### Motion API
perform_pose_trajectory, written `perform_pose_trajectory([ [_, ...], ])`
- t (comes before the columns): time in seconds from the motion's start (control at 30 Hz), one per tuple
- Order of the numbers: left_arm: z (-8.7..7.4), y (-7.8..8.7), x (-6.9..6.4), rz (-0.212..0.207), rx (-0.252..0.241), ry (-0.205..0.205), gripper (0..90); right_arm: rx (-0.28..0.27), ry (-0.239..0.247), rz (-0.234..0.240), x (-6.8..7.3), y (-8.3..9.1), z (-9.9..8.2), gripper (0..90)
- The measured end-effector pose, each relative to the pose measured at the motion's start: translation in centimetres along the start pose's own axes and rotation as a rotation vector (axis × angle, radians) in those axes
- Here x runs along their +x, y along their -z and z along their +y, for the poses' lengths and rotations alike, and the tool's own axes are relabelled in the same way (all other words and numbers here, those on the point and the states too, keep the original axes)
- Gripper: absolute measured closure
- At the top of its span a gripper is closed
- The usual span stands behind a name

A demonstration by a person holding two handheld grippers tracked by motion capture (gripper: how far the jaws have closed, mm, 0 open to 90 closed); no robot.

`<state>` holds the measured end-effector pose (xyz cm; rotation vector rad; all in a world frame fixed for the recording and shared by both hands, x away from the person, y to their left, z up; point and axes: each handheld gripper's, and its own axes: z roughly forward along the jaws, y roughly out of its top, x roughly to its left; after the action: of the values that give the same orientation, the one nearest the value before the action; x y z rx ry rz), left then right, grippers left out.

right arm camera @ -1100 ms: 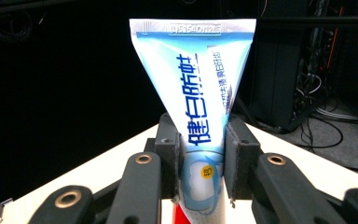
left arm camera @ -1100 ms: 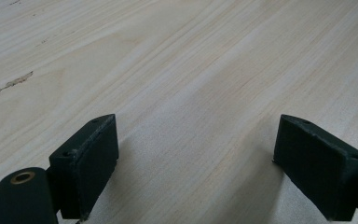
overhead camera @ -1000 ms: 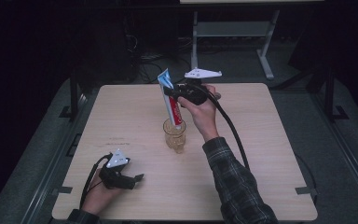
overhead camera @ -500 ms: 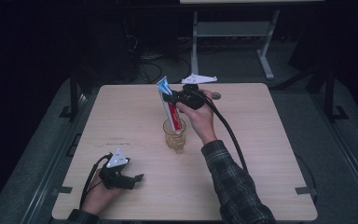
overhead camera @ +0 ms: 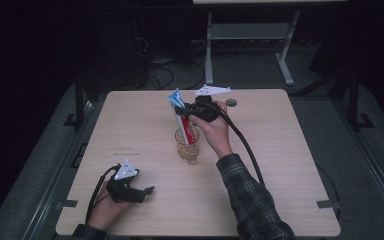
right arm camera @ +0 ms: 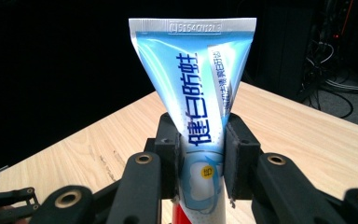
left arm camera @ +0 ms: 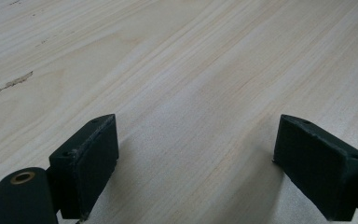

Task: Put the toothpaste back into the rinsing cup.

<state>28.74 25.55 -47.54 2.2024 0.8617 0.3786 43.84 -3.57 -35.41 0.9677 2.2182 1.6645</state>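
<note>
The right gripper (overhead camera: 187,111) clamped a toothpaste tube (right arm camera: 196,93) near its flat crimped end, cap end down inside the clear glass cup (overhead camera: 186,146) near the counter (overhead camera: 300,165) centre. To finish well, the tube should sink straight until its cap meets the cup's bottom, then be let go gently so the cup stays upright. The left gripper (left arm camera: 196,158) rested wide and empty near the counter's near left corner

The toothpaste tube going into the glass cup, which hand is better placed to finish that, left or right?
Right. The right gripper is already clamped on the toothpaste tube, directly over the glass cup. The left gripper rests open near the table's front edge.
</note>
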Motion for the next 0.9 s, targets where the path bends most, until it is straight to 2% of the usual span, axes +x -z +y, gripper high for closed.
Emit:
perform_pose_trajectory([
  [0.47, 0.0, 0.0, 0.0, -0.001, 0.000, 0.000, 13.2, 0.029, -0.003, 0.006, -0.2, -0.4, -1.8, 70.4],
  [0.9, 0.0, 0.0, 0.0, 0.000, 0.001, 0.000, 13.2, 0.043, 0.007, 0.010, 0.0, -0.3, -2.6, 70.2],
])
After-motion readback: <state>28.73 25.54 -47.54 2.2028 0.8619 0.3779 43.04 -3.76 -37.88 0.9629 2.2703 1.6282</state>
